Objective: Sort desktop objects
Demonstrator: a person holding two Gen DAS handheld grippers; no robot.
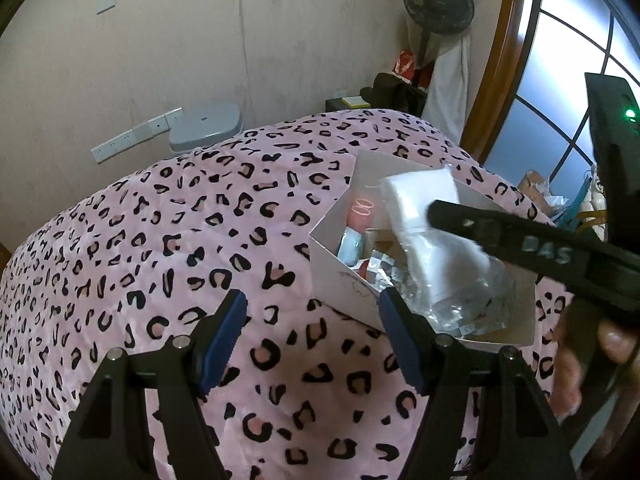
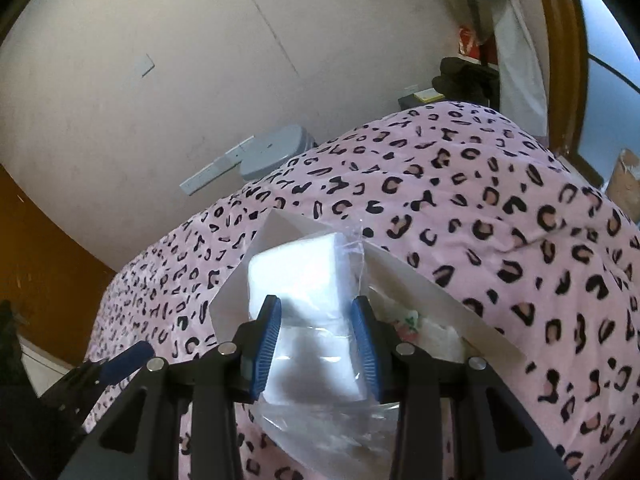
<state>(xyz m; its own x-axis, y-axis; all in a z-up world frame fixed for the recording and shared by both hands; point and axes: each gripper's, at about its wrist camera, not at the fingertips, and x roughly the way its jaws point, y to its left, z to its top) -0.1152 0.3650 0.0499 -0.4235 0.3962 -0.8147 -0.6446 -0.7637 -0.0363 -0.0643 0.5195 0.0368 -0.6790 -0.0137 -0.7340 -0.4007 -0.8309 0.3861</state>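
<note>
Your work surface is a bed (image 1: 160, 248) covered by a pink blanket with black leopard spots, pushed up near a pale, scuffed wall (image 1: 200, 40). Past the bed's far edge, a grey lidded bin (image 1: 206, 124) stands against that wall beside a white power strip (image 1: 136, 136). Toward the far right corner you have a dark standing fan (image 1: 438, 2), a white curtain (image 1: 448, 80) and a wood-framed window (image 1: 568, 60).

A white cardboard box (image 1: 340, 264) sits on the blanket near the bed's right edge, with small packets and a pink item inside. Your right claw (image 2: 316, 332) is clamped on a clear plastic bag of white pads (image 2: 296, 276), holding it over the box's open top; the bag's far end reaches past the box's far rim. Your left claw (image 1: 312, 338) hangs with its jaws apart and nothing between them, above the blanket just beside the box's near wall.
</note>
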